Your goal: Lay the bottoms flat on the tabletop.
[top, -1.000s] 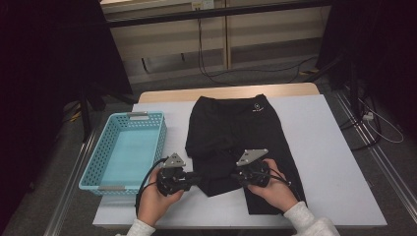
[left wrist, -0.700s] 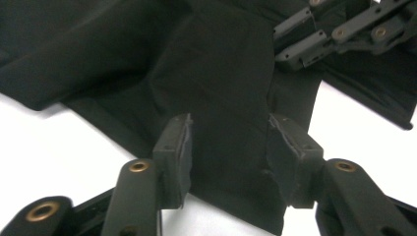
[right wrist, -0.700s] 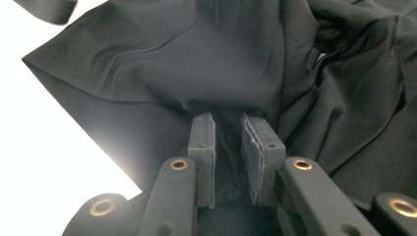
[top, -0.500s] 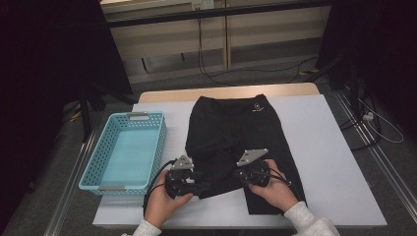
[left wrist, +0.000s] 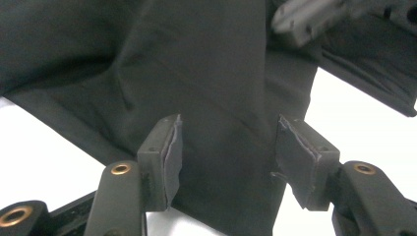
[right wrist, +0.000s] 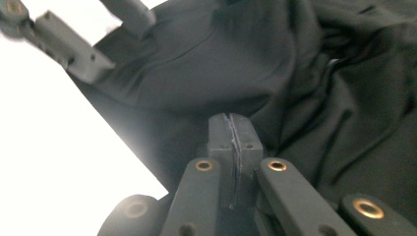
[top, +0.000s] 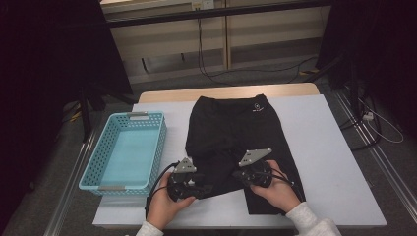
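Two grippers work black shorts [top: 236, 132] on the surface [top: 334, 162]: left gripper [left wrist: 223, 162] spread astride a leg hem, likely to grab, right gripper [right wrist: 231, 142] clenched, whether pinching cloth unclear.

- Left gripper [left wrist: 225, 152]: black jaws, grey peeling pads [left wrist: 173, 157], brass-coloured rivets.
- Right gripper [right wrist: 231, 140]: the same black links and rivets.
- Grey three-cornered plates, black cables.
- Sleeves [top: 310, 221] pale, perhaps light grey.
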Demonstrator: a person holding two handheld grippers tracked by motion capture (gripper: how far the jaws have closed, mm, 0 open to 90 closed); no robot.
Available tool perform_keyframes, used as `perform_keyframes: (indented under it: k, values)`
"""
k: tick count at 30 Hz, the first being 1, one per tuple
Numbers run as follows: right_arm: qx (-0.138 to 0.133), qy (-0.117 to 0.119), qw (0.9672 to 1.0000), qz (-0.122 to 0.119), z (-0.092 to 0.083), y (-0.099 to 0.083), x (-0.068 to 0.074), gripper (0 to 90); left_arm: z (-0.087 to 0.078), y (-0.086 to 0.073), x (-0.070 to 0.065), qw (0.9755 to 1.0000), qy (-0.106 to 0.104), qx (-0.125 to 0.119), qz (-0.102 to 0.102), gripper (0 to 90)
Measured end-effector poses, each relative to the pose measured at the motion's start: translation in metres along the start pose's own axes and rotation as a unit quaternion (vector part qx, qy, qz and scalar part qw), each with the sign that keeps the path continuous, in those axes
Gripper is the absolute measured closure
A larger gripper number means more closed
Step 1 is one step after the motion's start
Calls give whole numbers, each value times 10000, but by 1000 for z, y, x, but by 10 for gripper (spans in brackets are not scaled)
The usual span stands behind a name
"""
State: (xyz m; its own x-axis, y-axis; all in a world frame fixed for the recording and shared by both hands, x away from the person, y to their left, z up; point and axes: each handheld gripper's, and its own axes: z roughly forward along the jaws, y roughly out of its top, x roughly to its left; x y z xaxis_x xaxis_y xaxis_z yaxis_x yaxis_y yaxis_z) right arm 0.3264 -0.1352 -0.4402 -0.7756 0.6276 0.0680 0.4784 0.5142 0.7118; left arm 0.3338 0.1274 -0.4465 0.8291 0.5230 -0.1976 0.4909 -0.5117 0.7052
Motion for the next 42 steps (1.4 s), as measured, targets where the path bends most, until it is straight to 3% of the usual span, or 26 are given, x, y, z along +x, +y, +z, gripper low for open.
perform_keyframes:
  k: [5,8,14,21,30,42]
  values:
    - [-262,-56,9994,215,-13,0,-8,900,1,-2,1,10000,-14,16,-20,445]
    - [-264,-39,9993,278,-16,-2,-10,898,1,-3,1,10000,-24,11,-6,444]
    - [-208,6,9996,214,-17,-2,-9,898,1,-3,1,10000,-18,1,-18,449]
    - [-382,86,9989,240,-28,-3,-6,897,0,-4,3,10000,-15,-27,-57,455]
    - [-397,76,9989,226,-35,-8,-4,826,0,-4,3,10000,-1,-16,-70,461]
    - [-287,107,9995,-24,-21,-4,7,700,0,-3,3,10000,-15,17,-16,473]
